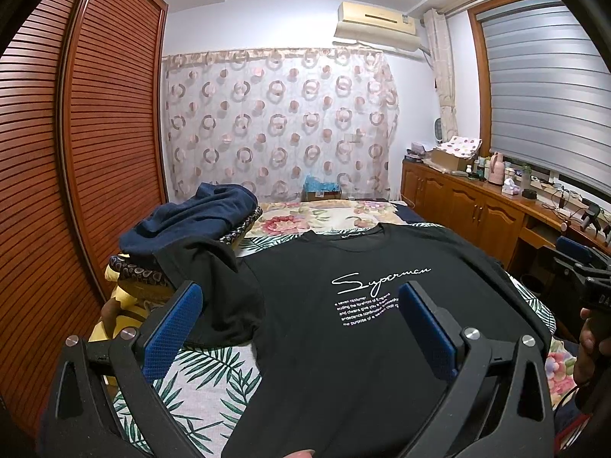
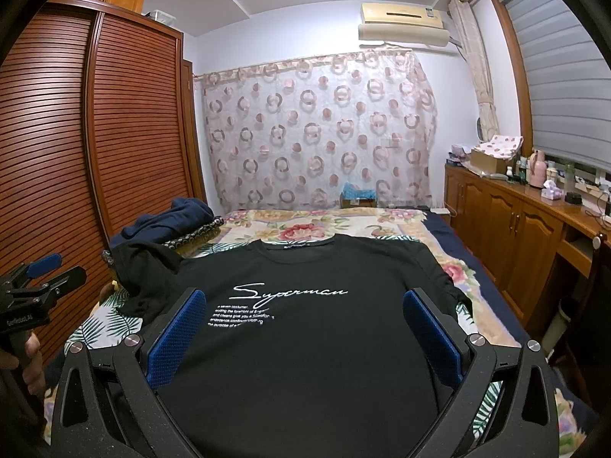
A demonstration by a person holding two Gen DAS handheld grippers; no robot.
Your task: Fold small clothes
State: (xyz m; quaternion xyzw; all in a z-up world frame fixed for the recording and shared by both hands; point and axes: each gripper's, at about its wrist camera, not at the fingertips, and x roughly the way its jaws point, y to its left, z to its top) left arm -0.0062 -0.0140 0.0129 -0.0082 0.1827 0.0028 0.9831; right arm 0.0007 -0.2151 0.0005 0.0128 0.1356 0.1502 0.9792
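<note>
- A home bedroom, shown by the bed (image 2: 382,225) with its floral cover filling the middle.
- Left of the bed, a louvred wooden wardrobe (image 2: 126,122).
- Behind the bed, a circle-patterned curtain (image 2: 317,129) with an air conditioner (image 2: 401,23) above it.
- Right of the bed, wooden cabinets (image 2: 508,217) carrying bottles and boxes under a blinded window (image 2: 565,87).
- Clothes piled (image 1: 194,217) at the bed's left edge.

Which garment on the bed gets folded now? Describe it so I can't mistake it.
On the floral-quilted bed, look to the near end. The black cotton T-shirt lies spread front-up there. Unlike the crumpled navy-blue garment by the slatted wooden wardrobe, it carries white "Superman" script.
</note>
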